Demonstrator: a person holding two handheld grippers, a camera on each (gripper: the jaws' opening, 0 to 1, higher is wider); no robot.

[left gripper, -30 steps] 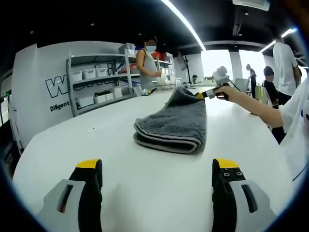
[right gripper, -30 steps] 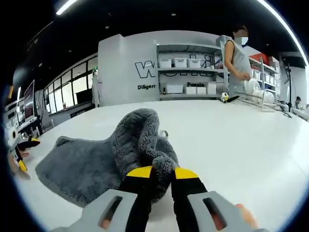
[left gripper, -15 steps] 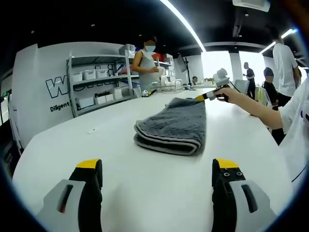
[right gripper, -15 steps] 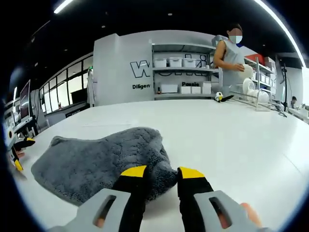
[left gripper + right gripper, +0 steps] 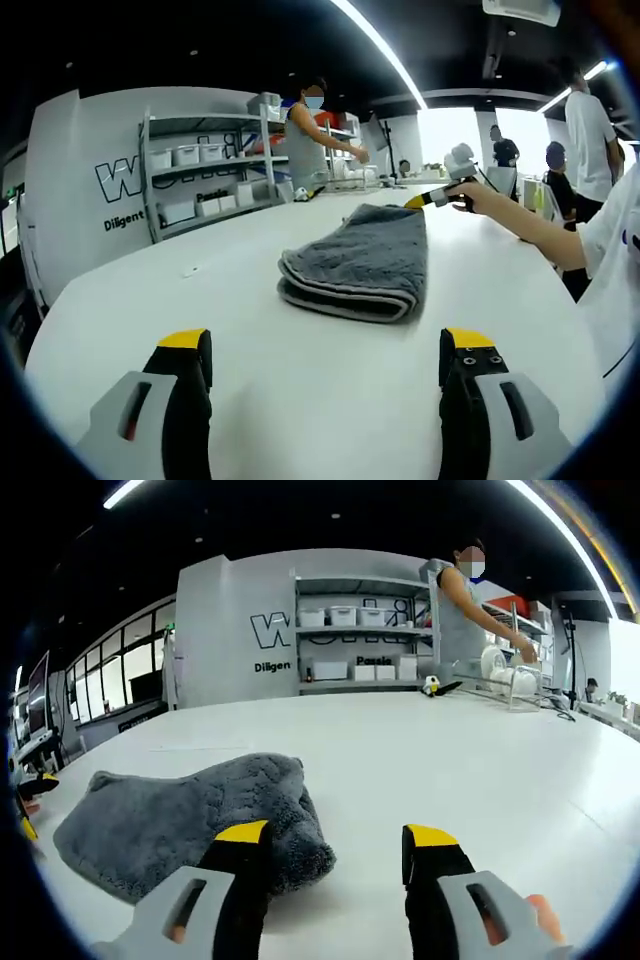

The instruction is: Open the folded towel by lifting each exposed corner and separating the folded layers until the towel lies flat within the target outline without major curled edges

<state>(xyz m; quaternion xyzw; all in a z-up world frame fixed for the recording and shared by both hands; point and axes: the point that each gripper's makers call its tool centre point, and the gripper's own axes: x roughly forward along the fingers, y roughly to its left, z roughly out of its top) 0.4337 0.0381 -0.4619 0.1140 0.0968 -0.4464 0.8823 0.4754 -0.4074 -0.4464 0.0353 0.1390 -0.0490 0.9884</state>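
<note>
Left gripper view: our left gripper (image 5: 325, 350) sits low over the white table (image 5: 150, 290), jaws spread wide w/ nothing between them, yellow tips well short of the towel. Grey towel (image 5: 365, 260) lies folded mid-table, layered fold edge facing us, top layer flat. At its far right corner we see the right gripper (image 5: 432, 196), held by the person's hand (image 5: 478, 192); yellow tip is just beside that corner, can't tell from here if it touches.

Right gripper view: right gripper (image 5: 335, 835) jaws released, clear gap between the tips, gripping nothing. Towel (image 5: 180, 815) lies to the left on the table (image 5: 450, 760); its near rounded corner sits just beside the left jaw, partly behind it. Contact w/ that jaw: can't tell. Right jaw is over bare table. Towel surface looks a bit lumpy near that corner, rest lies flat. No outline marking that we can make out on the tabletop.

Bkgd: shelving rack (image 5: 365, 630) w/ white bins against a grey wall w/ lettering, a person (image 5: 455, 605) standing by it reaching toward a dish rack (image 5: 510, 675). More people (image 5: 590, 120) stand off the table's right side in the left gripper view.
</note>
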